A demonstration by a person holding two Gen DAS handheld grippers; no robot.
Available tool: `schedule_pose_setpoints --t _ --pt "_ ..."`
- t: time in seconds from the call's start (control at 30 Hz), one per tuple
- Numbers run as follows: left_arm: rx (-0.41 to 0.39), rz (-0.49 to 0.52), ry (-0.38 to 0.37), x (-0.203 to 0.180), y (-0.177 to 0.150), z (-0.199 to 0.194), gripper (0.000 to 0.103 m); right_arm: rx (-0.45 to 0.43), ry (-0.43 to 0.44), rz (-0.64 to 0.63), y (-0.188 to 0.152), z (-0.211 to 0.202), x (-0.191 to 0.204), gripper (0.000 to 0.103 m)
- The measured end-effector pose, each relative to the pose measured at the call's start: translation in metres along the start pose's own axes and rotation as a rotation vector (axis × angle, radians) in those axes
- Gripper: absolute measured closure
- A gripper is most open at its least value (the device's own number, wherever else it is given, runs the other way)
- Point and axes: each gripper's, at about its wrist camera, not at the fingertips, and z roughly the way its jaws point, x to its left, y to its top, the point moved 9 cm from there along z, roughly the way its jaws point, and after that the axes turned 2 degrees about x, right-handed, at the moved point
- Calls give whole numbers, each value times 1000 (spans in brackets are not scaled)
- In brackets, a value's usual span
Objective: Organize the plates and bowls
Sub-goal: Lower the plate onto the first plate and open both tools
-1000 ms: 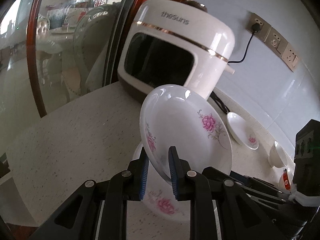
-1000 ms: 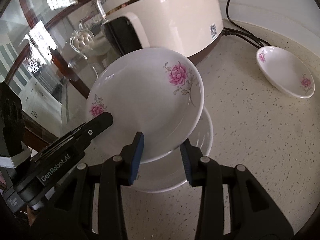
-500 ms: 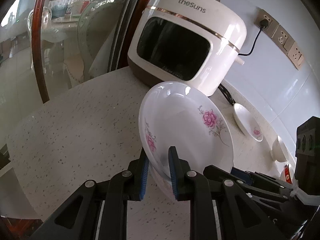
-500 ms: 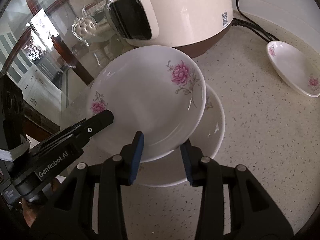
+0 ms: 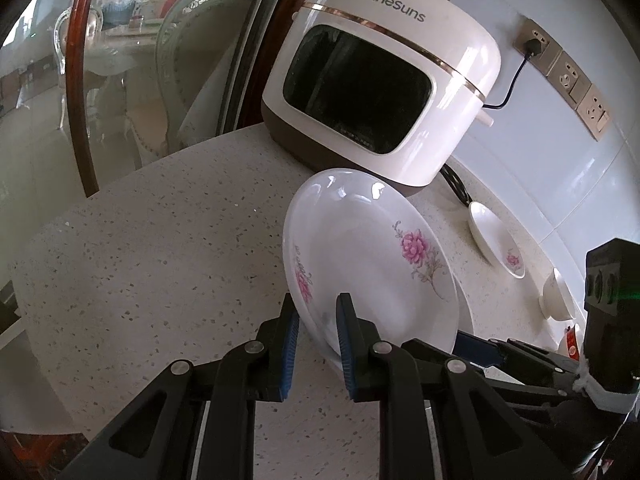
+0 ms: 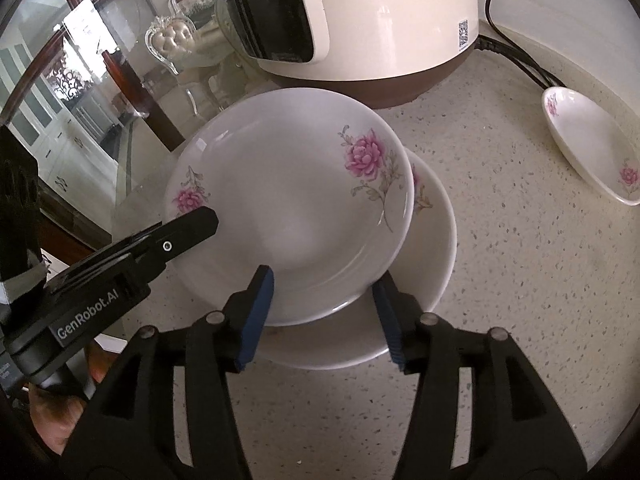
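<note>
My left gripper (image 5: 318,320) is shut on the rim of a white plate with pink flowers (image 5: 372,256), holding it tilted; the same plate shows in the right wrist view (image 6: 288,200). It hovers just above a second flowered plate (image 6: 424,248) lying on the speckled counter. My right gripper (image 6: 324,296) is open, its jaws on either side of the held plate's near rim, whether touching I cannot tell. The left gripper's finger (image 6: 176,236) crosses the plate's left edge.
A white rice cooker (image 5: 380,80) stands behind the plates, its cord (image 5: 516,76) plugged into wall sockets. A third flowered plate (image 5: 496,240) (image 6: 588,148) and a small white bowl (image 5: 558,296) lie to the right. The counter's rounded edge meets a glass partition (image 5: 100,80) on the left.
The held plate has come lower and closer over the plate on the counter, now covering most of it. Both grippers keep their grip state.
</note>
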Motion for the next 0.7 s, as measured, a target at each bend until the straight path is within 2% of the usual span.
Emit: schedule_pose_setpoints --t 0.17,0.37,0.47,0.7 --pt "1 -2 0 -2 -1 0 84 -2 -26 -26 0 0 -1 40" --pt "5 -1 -7 -2 -2 1 84 -2 -8 -26 1 0 -1 36" --pt "6 -3 -11 -1 -2 -1 84 -33 -31 -22 5 -6 -5 23" --pt "9 -4 -15 1 0 0 87 -72 -70 -14 8 -11 -10 22"
